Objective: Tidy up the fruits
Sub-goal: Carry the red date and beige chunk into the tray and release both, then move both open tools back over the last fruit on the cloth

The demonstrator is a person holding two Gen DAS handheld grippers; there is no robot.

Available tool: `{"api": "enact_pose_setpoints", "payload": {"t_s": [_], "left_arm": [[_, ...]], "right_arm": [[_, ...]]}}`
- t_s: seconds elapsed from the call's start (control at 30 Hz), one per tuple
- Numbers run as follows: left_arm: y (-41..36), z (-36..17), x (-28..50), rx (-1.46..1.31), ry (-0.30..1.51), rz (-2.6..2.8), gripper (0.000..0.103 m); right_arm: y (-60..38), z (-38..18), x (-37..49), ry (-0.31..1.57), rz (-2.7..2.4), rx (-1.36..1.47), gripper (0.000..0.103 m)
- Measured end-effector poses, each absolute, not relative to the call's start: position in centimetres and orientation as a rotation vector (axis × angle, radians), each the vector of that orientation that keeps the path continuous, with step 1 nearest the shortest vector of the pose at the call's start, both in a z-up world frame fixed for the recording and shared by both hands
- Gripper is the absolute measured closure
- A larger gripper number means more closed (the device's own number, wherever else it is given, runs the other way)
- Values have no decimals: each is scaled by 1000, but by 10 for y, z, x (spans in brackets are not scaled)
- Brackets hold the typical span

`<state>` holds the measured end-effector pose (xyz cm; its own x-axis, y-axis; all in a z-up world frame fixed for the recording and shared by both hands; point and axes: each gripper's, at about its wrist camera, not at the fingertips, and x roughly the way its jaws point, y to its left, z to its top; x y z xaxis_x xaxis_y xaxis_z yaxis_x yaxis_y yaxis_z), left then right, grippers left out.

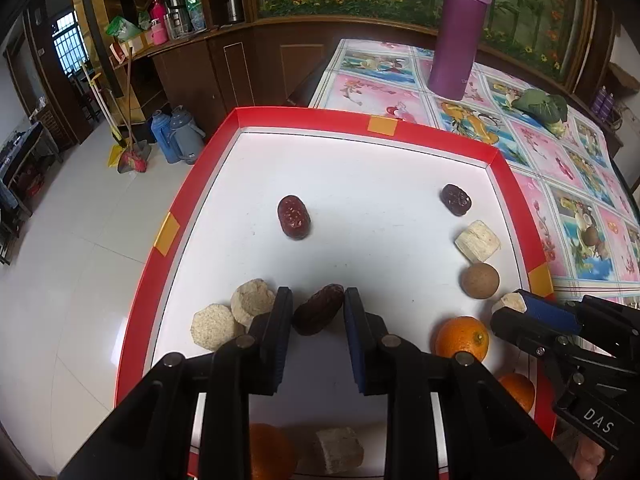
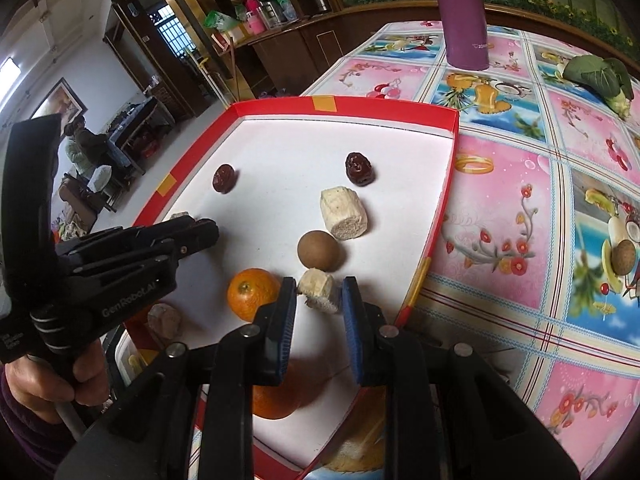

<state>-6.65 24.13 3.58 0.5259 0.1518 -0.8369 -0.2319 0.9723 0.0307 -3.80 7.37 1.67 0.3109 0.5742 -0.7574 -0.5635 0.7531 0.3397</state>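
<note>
A dark red date (image 1: 318, 309) is clamped between the narrow jaws of the left gripper (image 1: 317, 300) above the white floor of the red-rimmed tray (image 1: 304, 114). A pale sugarcane chunk (image 2: 318, 290) is gripped in the right gripper (image 2: 319, 294), beside an orange (image 2: 253, 292) and a brown round fruit (image 2: 318, 250). The tray is set on the flowered tabletop (image 2: 500, 208), where a purple flask (image 1: 462, 36) is also stood.

A purple flask (image 1: 462, 36) stands beyond a leafy vegetable (image 1: 542, 108)
</note>
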Motion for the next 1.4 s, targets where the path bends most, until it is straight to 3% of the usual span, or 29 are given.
{"api": "enact_pose_setpoints", "payload": {"t_s": [0.23, 0.37, 0.57, 0.7, 0.9, 0.97, 1.03, 1.4], "left_arm": [[243, 36, -67, -91, 1003, 241, 77], [244, 39, -67, -108, 1004, 262, 77], [229, 57, -65, -92, 960, 246, 76], [200, 72, -60, -64, 920, 193, 68], [137, 78, -41, -12, 912, 58, 67], [117, 77, -33, 7, 915, 17, 61], [96, 75, -26, 30, 918, -18, 56], [49, 58, -12, 63, 962, -106, 56]], "right_arm": [[74, 18, -37, 1022, 775, 14, 75], [67, 22, -37, 1011, 807, 50, 60], [30, 40, -36, 911, 794, 93, 60], [-19, 39, -29, 881, 706, 99, 60], [-102, 31, -15, 865, 522, 112, 60], [-121, 27, -10, 866, 458, 94, 60], [-130, 23, -3, 876, 434, 74, 60], [-128, 9, 22, 898, 384, 33, 60]]}}
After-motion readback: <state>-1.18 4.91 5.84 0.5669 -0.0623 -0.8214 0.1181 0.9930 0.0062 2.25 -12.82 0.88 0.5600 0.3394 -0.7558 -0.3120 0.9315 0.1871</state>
